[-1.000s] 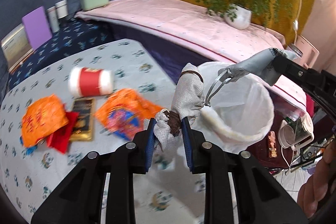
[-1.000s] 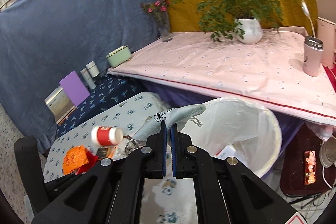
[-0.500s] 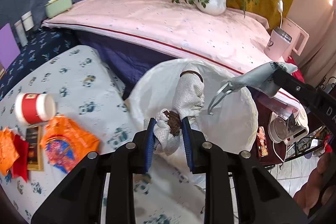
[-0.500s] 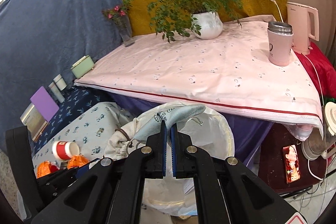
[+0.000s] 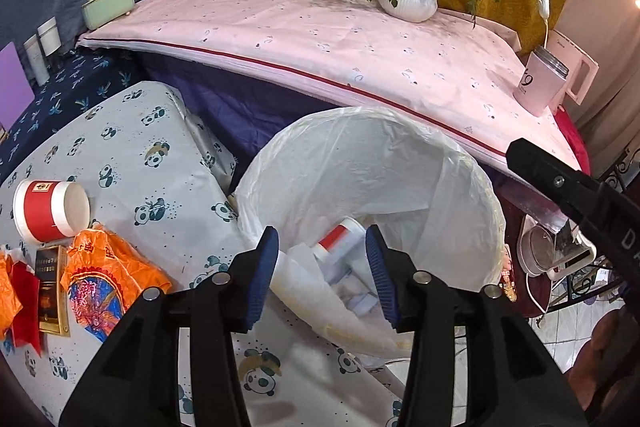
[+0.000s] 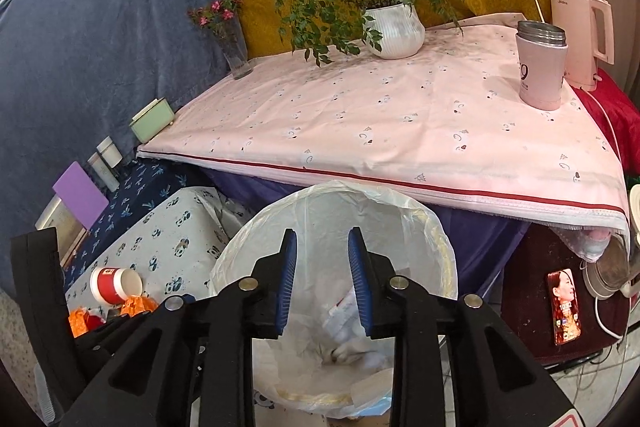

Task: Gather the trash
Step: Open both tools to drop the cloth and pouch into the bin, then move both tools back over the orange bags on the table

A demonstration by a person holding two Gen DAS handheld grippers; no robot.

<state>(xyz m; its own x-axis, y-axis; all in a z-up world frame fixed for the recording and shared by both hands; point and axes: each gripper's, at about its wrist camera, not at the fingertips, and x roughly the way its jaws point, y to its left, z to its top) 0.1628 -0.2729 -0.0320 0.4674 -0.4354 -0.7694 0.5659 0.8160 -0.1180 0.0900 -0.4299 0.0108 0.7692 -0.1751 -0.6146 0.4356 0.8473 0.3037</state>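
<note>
A white-lined trash bin [image 5: 400, 147] stands beside the panda-print table [image 5: 132, 163]; it also shows in the right wrist view [image 6: 436, 227]. My left gripper [image 5: 322, 267] is open and empty over the bin's near rim. My right gripper [image 6: 322, 275] is open and empty above the bin's mouth. Inside lie a red-and-white cup [image 5: 338, 239], paper and crumpled cloth [image 6: 352, 351]. On the table remain a red paper cup [image 5: 50, 211] on its side, an orange wrapper [image 5: 104, 275], a dark gold-edged packet [image 5: 50, 279] and more orange and red wrappers [image 5: 16, 295].
A pink-clothed table [image 6: 400, 115] behind the bin holds a potted plant [image 6: 396, 27], a flower vase [image 6: 236, 51], a pink tumbler [image 6: 540, 67] and a kettle [image 6: 584, 35]. A phone [image 6: 564, 307] lies on a dark red stand to the right.
Both grippers opened over the bin and let go of the cloth gloves, which dropped inside. The left view swung further right onto the bin.
</note>
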